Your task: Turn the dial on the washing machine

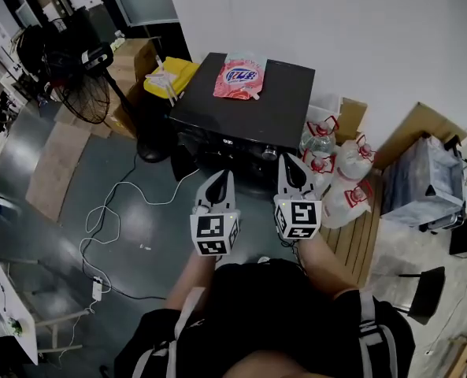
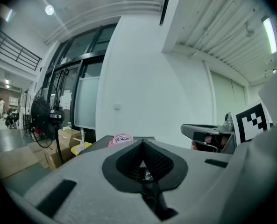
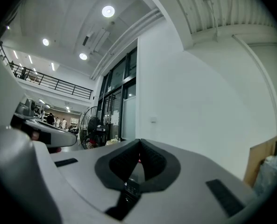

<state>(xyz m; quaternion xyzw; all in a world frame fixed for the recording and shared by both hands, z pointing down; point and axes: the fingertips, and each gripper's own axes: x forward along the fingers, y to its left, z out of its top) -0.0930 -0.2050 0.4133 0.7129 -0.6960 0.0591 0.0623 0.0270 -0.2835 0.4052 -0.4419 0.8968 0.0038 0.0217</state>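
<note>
Fan (image 1: 79, 77) and cardboard boxes (image 1: 135, 57) stand well off to the left of the left gripper (image 1: 224, 176). Its jaws are pressed together with nothing between them. A white cable (image 1: 107, 211) loops over the floor on that same side.

Ahead of both grippers sits the black washing machine (image 1: 284, 109), with a pink pouch (image 1: 239, 77) lying on its top. The dial (image 1: 270, 153), a small pale knob on the front panel, is near the tip of the right gripper (image 1: 287, 162), slightly to its left. Those jaws are likewise closed and empty.

The dial is probably rigid, round and smooth, turning about a fixed axis with some click resistance. To turn it, the jaws would have to part and pinch it squarely across its rim, or the pads may slip.

To the right of the right gripper, clear jugs with red handles (image 1: 350, 162) crowd the machine's side, so that flank is tight. The front and the left are open floor.
</note>
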